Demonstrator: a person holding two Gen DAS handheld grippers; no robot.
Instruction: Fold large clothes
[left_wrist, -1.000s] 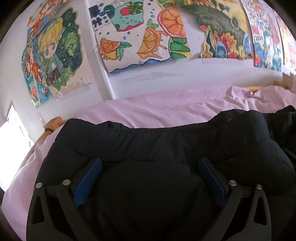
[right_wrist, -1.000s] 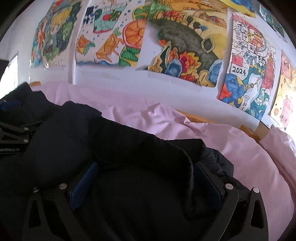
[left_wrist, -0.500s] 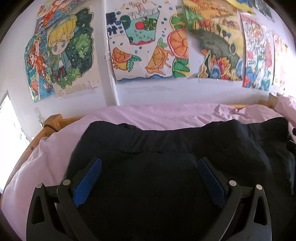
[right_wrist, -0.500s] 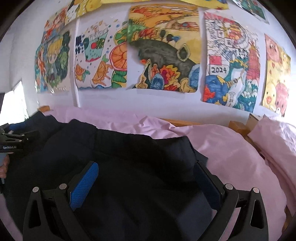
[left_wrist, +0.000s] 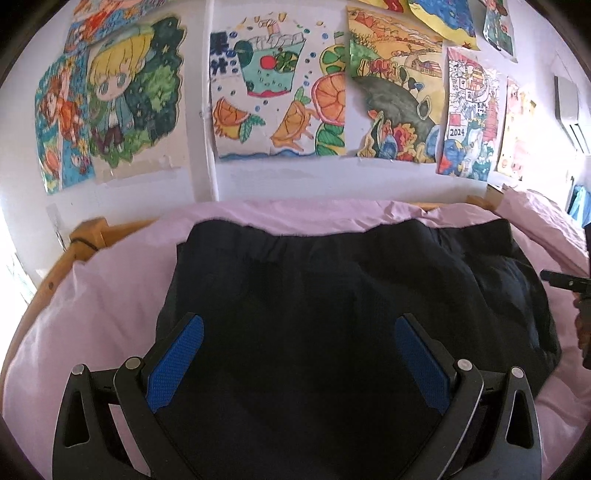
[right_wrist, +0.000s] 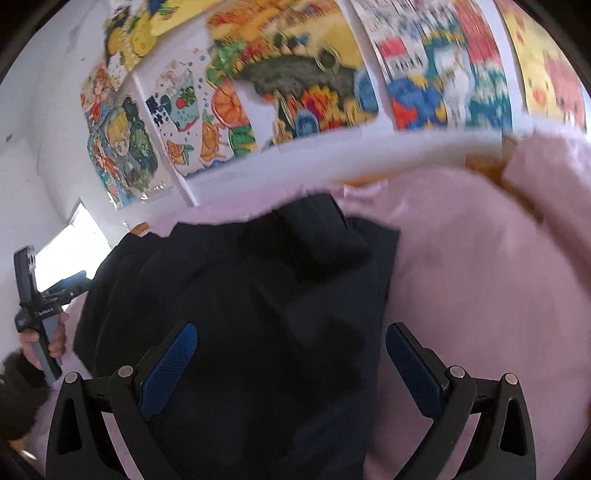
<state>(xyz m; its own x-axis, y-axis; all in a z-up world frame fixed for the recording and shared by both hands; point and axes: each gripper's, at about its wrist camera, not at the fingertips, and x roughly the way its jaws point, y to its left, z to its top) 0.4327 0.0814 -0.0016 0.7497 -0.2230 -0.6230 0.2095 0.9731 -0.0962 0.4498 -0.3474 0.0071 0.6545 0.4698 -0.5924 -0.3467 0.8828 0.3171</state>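
Note:
A large black garment (left_wrist: 332, 295) lies spread on the pink bed sheet (left_wrist: 110, 295), its elastic waistband toward the wall. My left gripper (left_wrist: 299, 354) is open and hovers above the garment's near part, holding nothing. My right gripper (right_wrist: 291, 354) is open above the garment's right side (right_wrist: 258, 288), also empty; this view is blurred by motion. The left gripper and the hand holding it also show at the left edge of the right wrist view (right_wrist: 40, 310).
The bed's wooden frame (left_wrist: 85, 236) runs along the left and far side. A white wall with several colourful drawings (left_wrist: 273, 96) stands right behind the bed. A pink pillow (right_wrist: 546, 177) lies at the far right. A bright window (right_wrist: 74, 243) is at the left.
Both grippers have lifted up and back from the garment. The garment, bunched a second ago, now lies flatter. The right gripper has tilted and swung, blurring its view.

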